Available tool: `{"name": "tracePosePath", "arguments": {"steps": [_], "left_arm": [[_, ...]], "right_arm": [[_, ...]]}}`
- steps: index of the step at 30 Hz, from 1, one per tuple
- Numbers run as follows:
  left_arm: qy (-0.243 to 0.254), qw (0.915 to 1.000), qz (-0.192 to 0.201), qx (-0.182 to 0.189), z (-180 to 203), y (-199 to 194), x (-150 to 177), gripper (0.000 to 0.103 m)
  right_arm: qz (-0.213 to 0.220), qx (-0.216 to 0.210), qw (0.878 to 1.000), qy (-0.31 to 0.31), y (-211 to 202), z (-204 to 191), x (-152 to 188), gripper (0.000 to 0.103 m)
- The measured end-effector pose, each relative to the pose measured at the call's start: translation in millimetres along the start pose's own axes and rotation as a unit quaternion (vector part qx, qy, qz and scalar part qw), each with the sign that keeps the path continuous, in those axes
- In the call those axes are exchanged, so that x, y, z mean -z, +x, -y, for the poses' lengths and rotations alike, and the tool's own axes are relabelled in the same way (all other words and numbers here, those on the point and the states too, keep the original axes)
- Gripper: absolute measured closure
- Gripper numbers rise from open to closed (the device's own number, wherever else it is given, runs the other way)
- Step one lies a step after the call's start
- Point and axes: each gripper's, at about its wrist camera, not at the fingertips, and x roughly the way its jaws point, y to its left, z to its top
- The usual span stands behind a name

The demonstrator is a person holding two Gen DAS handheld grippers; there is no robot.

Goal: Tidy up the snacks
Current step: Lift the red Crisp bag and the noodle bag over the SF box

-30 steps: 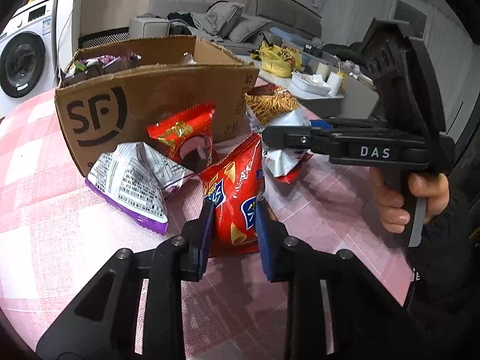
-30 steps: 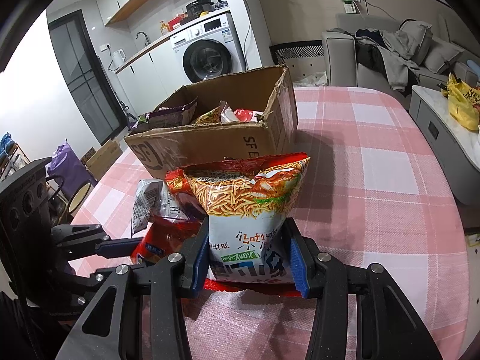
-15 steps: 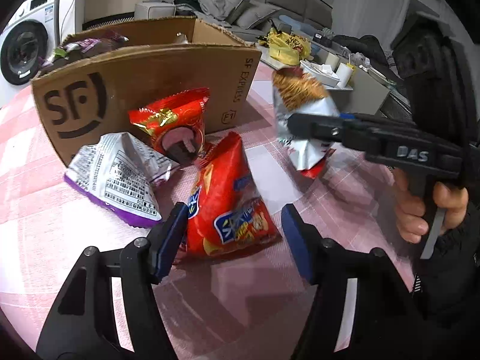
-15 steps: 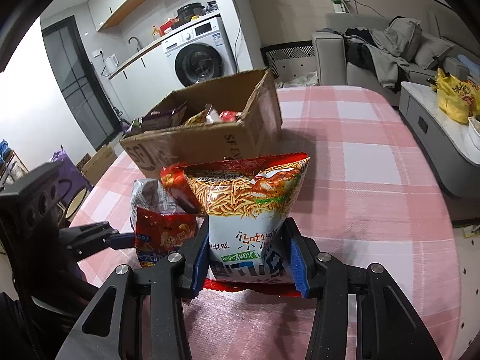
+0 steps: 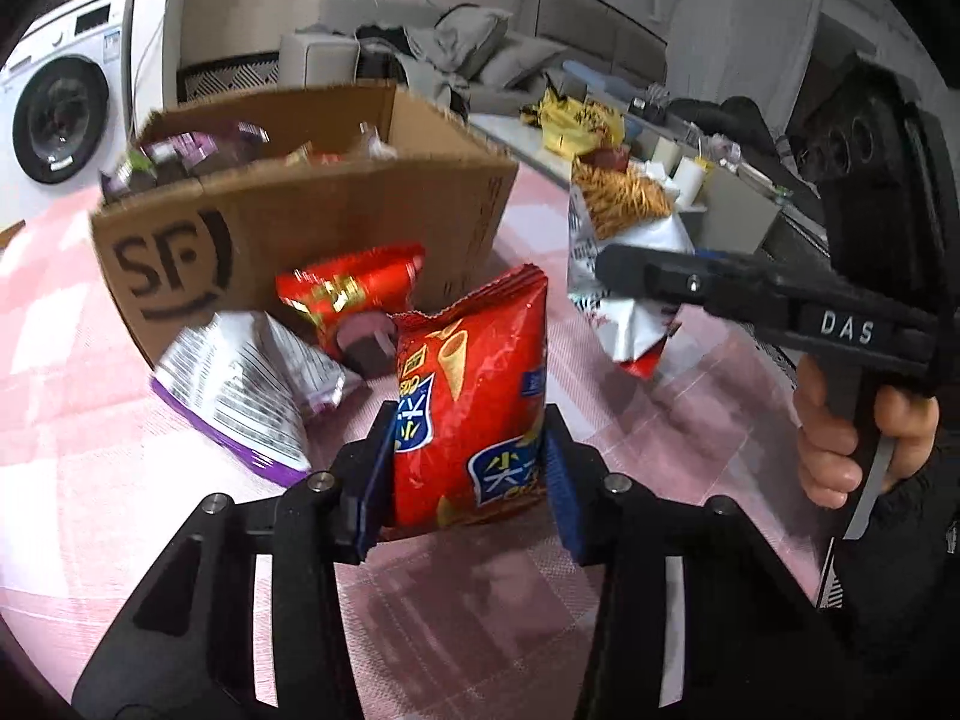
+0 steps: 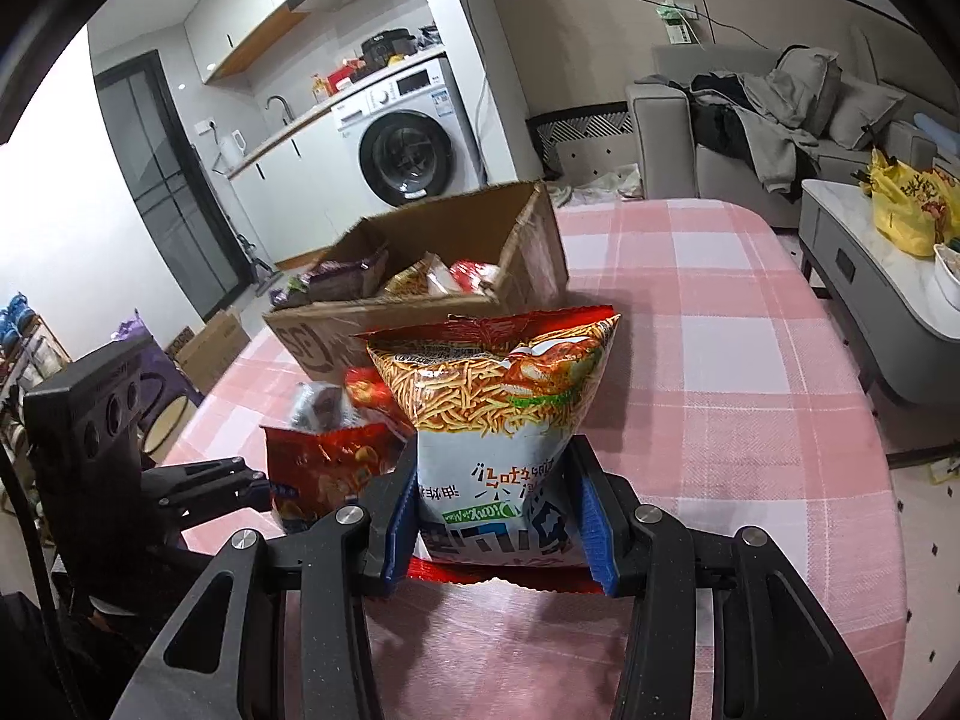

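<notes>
My left gripper (image 5: 468,474) is shut on a red chip bag (image 5: 474,396) and holds it upright above the pink checked table (image 5: 90,432). My right gripper (image 6: 498,516) is shut on a white and orange noodle-snack bag (image 6: 498,396), also lifted; it shows in the left wrist view (image 5: 624,264) too. The SF cardboard box (image 5: 300,222) stands behind, open-topped, with several snack bags inside. It also shows in the right wrist view (image 6: 444,276). A purple and silver bag (image 5: 240,384) and a red bag (image 5: 354,300) lie on the table in front of the box.
A washing machine (image 6: 408,144) and counter stand beyond the table. A sofa (image 6: 780,102) with clothes and a low table with a yellow bag (image 6: 906,204) are to the right. The table edge curves away on the right (image 6: 888,480).
My left gripper opened, then closed on the red chip bag and lifted it upright. My right gripper has kept hold of the noodle-snack bag and raised it higher.
</notes>
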Motion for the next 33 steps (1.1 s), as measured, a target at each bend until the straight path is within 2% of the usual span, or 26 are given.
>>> {"name": "tracePosePath", "arguments": {"steps": [13, 28, 33], "left_arm": [[-0.029, 0.9974, 0.055, -0.035, -34, -62, -37, 0.061], [-0.044, 0.9899, 0.107, -0.082, -64, -117, -77, 0.061], [-0.043, 0.9878, 0.120, -0.088, -77, -128, -100, 0.061]], "right_arm": [[0.035, -0.012, 0.999, 0.004, -19, -18, -15, 0.057], [0.053, -0.030, 0.998, -0.007, -14, -53, -67, 0.057], [0.055, -0.028, 0.998, -0.002, -7, -54, -85, 0.057]]}}
